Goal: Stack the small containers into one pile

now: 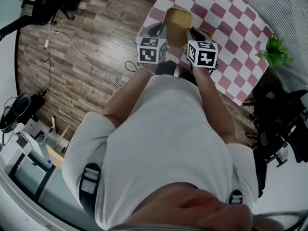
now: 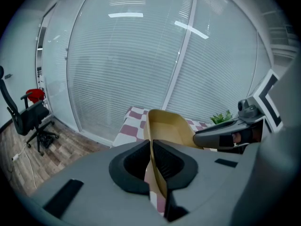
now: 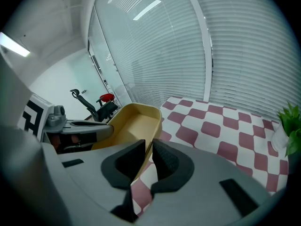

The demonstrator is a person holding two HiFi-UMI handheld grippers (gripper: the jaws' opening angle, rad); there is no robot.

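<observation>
The left hand-held gripper (image 2: 151, 149) and the right hand-held gripper (image 3: 148, 155) each clamp one wall of the yellow container (image 1: 179, 19) above the checkered worktop (image 1: 230, 29), and no pile shows, so stacking seems not yet done.

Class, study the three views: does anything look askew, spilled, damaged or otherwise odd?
Nothing stands out. The yellow container looks intact and empty, with the left gripper and right gripper each shut on a side wall, above the checkered tablecloth.
</observation>
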